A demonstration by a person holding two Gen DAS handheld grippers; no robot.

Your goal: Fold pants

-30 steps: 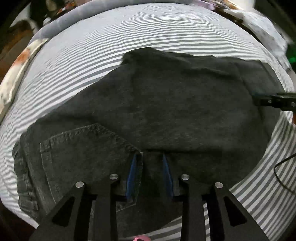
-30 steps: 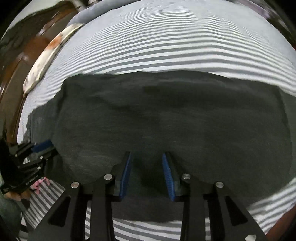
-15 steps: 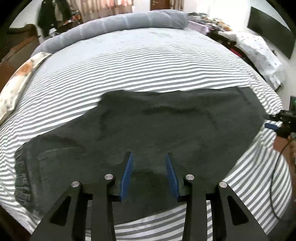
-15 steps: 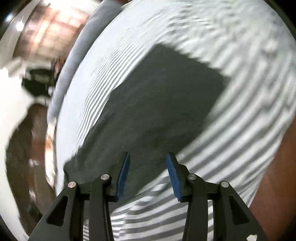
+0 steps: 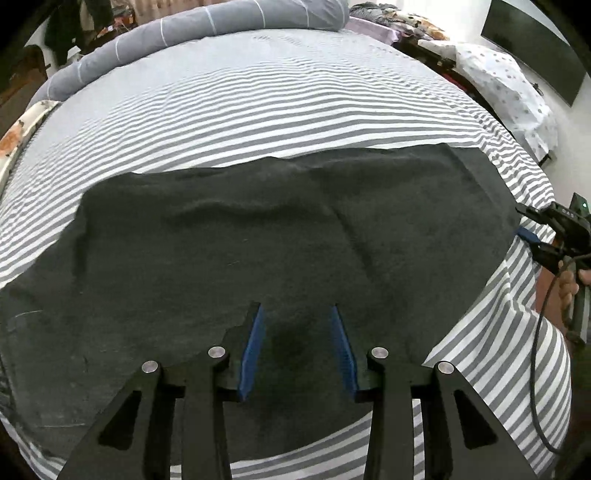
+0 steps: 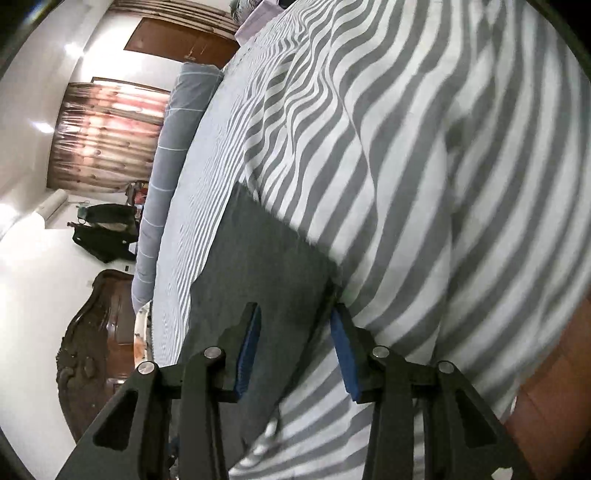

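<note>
We see the pants lying flat across the striped bed, spread from the left edge of the view to the right, with shallow wrinkles near the middle. The left tool sits over the near part of the pants; its jaws stand apart, and the blue pads frame dark cloth without clamping it. At the right end of the pants, the right tool is just beside the cloth edge, with a blue pad visible; we cannot tell whether it grips the cloth. A hand holds it, and a cable hangs below. A gray bolster lies along the far edge of the bed.
</note>
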